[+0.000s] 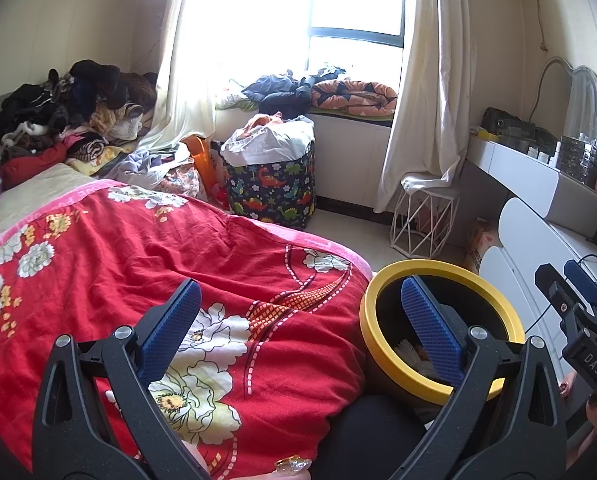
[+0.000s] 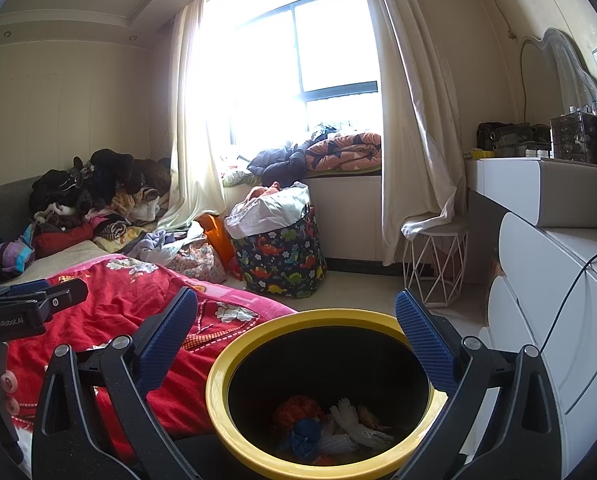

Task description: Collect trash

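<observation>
I've got both tools up by the bed. My right gripper (image 2: 296, 332) hangs over the yellow-rimmed bin (image 2: 234, 360), jaws spread wide, nothing between them. Crumpled trash (image 2: 334, 426) lies at the bottom: orange, blue, white scraps, though it's too dim to say what. My left gripper (image 1: 300, 326) is also parted and empty, above the red floral quilt (image 1: 138, 248), bin just right.
</observation>
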`<state>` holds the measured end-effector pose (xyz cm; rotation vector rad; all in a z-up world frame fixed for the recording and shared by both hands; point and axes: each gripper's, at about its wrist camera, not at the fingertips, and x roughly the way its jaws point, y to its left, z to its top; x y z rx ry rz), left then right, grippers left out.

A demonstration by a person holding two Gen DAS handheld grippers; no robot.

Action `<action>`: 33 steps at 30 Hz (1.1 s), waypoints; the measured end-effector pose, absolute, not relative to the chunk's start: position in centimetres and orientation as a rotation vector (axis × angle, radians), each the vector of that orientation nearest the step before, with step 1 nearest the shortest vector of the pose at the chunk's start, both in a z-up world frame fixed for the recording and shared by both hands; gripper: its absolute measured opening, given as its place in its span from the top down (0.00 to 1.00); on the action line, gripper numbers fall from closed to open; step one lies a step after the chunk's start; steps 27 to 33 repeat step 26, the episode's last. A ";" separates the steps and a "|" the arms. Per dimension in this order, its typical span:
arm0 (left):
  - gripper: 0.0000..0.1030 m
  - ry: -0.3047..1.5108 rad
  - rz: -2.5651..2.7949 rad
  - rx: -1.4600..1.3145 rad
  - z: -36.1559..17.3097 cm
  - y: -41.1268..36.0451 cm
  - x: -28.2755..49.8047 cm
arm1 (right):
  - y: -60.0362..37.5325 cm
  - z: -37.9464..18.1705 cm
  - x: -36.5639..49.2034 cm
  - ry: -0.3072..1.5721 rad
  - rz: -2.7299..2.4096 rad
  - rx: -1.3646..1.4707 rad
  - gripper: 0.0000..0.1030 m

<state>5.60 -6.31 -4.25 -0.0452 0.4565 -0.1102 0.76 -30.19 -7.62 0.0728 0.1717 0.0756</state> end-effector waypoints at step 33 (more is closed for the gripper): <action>0.11 0.635 0.760 -0.313 -8.9 23.1 -0.3 | 1.0 -7.9 6.3 0.527 0.917 -0.111 0.06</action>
